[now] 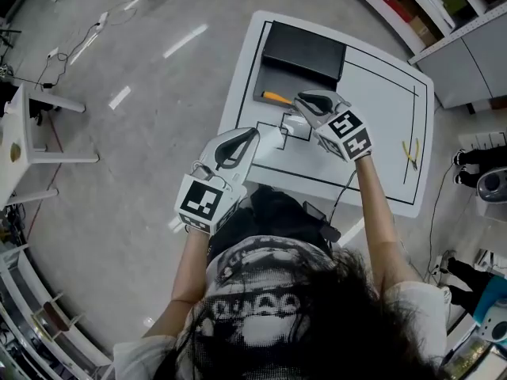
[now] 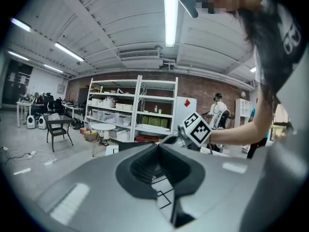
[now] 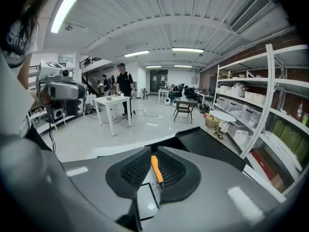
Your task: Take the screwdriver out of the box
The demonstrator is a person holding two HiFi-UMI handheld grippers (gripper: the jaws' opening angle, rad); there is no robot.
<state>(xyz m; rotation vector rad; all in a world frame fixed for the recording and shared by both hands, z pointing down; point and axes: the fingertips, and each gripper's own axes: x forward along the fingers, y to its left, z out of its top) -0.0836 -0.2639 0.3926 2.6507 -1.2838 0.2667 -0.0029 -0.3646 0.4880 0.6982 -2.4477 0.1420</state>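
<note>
A black box (image 1: 305, 54) stands open at the far side of the white table (image 1: 380, 101). The screwdriver (image 1: 276, 98), with an orange handle, lies in the box's low front part. My right gripper (image 1: 301, 99) points at it from the near side, its tips just short of the handle. In the right gripper view the orange screwdriver (image 3: 156, 170) shows through the gap of the right gripper (image 3: 152, 166), whose jaws stand a little apart and do not press on it. My left gripper (image 1: 252, 135) hovers over the table's near left part, jaws together and empty; the left gripper (image 2: 157, 161) sees only table lines.
Yellow-handled pliers (image 1: 409, 153) lie near the table's right edge. Black outlines are marked on the tabletop. Shelving (image 1: 428, 6) stands beyond the table at the right, a white desk (image 1: 32, 133) on the floor at the left, and a person's shoes (image 1: 463, 158) at the right.
</note>
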